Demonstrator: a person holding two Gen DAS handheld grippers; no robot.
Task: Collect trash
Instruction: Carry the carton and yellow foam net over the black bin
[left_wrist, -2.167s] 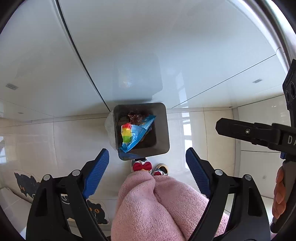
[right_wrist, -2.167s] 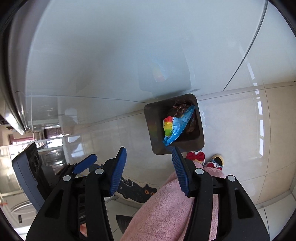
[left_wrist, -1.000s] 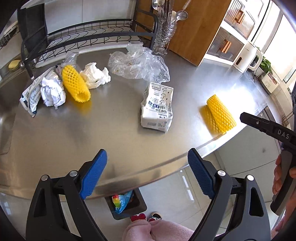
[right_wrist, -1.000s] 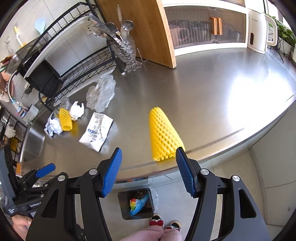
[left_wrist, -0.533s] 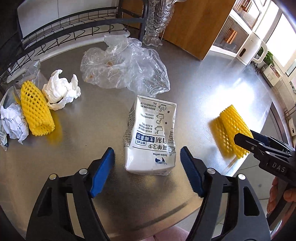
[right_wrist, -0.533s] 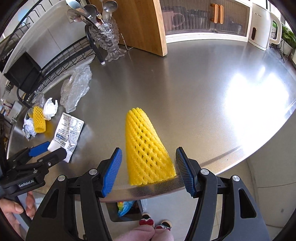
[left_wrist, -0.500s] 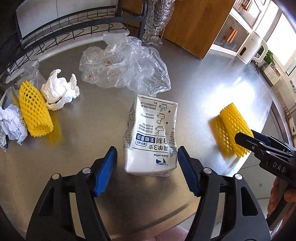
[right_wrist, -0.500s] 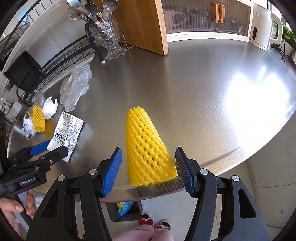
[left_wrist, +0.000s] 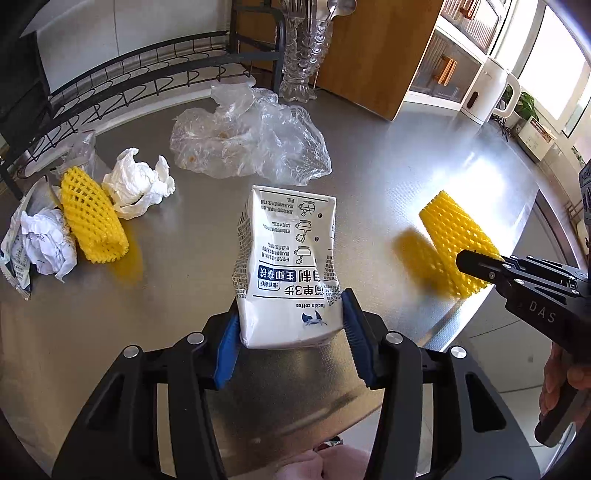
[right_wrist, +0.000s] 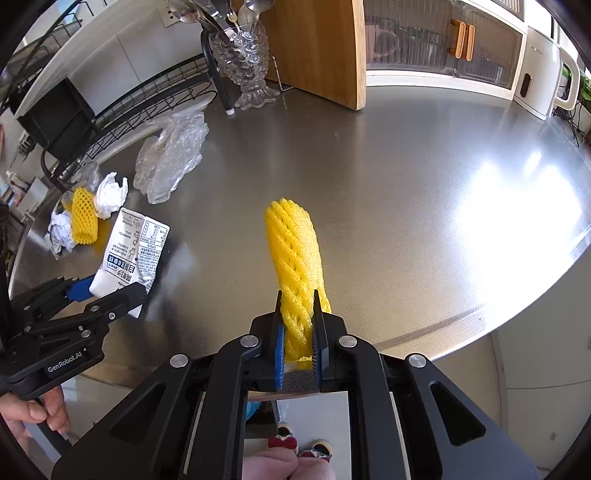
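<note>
both claws have closed since half a second ago, when each stood spread around its piece of trash; the left claw (left_wrist: 290, 332) now pinches the near end of the white coffee pouch (left_wrist: 288, 266), its blue pads (left_wrist: 226, 341) pressed against either side of the pouch's bottom edge; the pouch lies on the steel tabletop (left_wrist: 166, 295) with its printed face up, reaching away from the claw; the right claw (right_wrist: 298, 345) is squeezed onto the near end of a yellow foam net sleeve (right_wrist: 295, 254), the foam crushed narrow between the pads close to the tabletop's front edge, the rest of the sleeve stretching away over the metal; in the left wrist view this same sleeve shows at the right, with the right claw's dark finger over its near end; farther back on the tabletop lie a crumpled clear plastic bag (left_wrist: 251, 144), a wad of white tissue (left_wrist: 138, 182), a second yellow foam net sleeve (left_wrist: 92, 221), a ball of crumpled paper (left_wrist: 46, 242) beside it, touching or nearly so, and a printed wrapper (left_wrist: 13, 243) at the far left; behind them stand a black wire dish rack (left_wrist: 129, 77), a glass utensil holder (right_wrist: 247, 66) with spoons, a wooden board (right_wrist: 321, 48) and a white kettle (left_wrist: 491, 92)
</note>
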